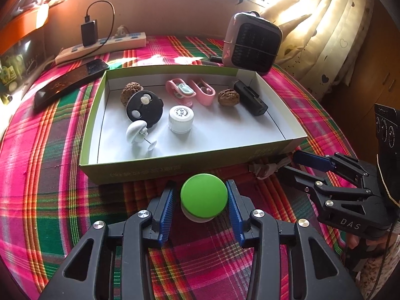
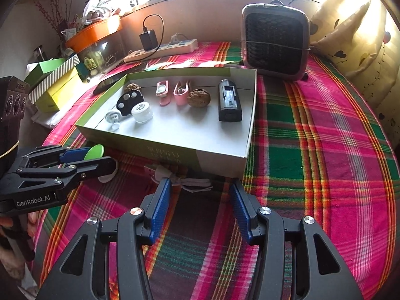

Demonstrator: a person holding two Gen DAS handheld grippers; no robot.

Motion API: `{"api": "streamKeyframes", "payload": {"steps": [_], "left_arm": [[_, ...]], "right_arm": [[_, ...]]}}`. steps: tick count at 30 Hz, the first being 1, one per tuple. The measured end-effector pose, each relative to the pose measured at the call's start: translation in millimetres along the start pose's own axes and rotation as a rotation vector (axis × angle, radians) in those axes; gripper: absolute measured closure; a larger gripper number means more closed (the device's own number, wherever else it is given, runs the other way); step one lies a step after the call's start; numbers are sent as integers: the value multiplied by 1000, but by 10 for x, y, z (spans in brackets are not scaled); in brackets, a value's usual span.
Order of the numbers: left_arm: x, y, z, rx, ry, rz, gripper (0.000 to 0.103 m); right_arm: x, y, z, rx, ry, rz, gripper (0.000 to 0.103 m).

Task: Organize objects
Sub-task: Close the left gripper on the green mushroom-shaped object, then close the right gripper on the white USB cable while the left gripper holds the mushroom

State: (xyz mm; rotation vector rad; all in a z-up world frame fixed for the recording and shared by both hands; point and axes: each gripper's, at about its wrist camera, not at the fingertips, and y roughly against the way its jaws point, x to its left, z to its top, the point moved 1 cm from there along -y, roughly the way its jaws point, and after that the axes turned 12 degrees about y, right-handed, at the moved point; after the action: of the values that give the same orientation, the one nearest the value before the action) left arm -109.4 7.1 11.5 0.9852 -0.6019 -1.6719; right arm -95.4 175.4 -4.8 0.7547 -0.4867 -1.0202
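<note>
A green-lidded white jar (image 1: 203, 197) sits between the blue pads of my left gripper (image 1: 201, 200), just in front of the green box (image 1: 160, 172); the pads seem to touch its lid. In the right wrist view the lid (image 2: 94, 152) shows edge-on between the left gripper's fingers (image 2: 75, 156). My right gripper (image 2: 200, 195) is open and empty, near a small white-and-pink bundle (image 2: 175, 175) by the box's front wall (image 2: 220, 153). The box holds a white jar (image 1: 179, 118), a black disc (image 1: 145, 108), pink clips (image 1: 190, 91), walnuts (image 1: 228, 97) and a black device (image 1: 251, 97).
A fan heater (image 1: 252, 42) stands behind the box on the right. A power strip with a charger (image 1: 100, 43) and a phone (image 1: 72, 81) lie at the back left. Curtains (image 1: 325, 25) hang on the right. Coloured boxes (image 2: 55, 82) stack at the left edge.
</note>
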Motion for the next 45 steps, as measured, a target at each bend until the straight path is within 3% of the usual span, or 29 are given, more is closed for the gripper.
{"api": "streamKeyframes", "payload": {"steps": [22,32,45], "left_arm": [[189,125,22,-23,30,1,65],[171,98,25,-18,21,6,65],[136,62,51,-16,20,14,65]], "right_arm": [[481,31,-66,46,201,146,52],[496,-97,57,53,218,36,52],[576,-206,146,43,238,-10,52]]}}
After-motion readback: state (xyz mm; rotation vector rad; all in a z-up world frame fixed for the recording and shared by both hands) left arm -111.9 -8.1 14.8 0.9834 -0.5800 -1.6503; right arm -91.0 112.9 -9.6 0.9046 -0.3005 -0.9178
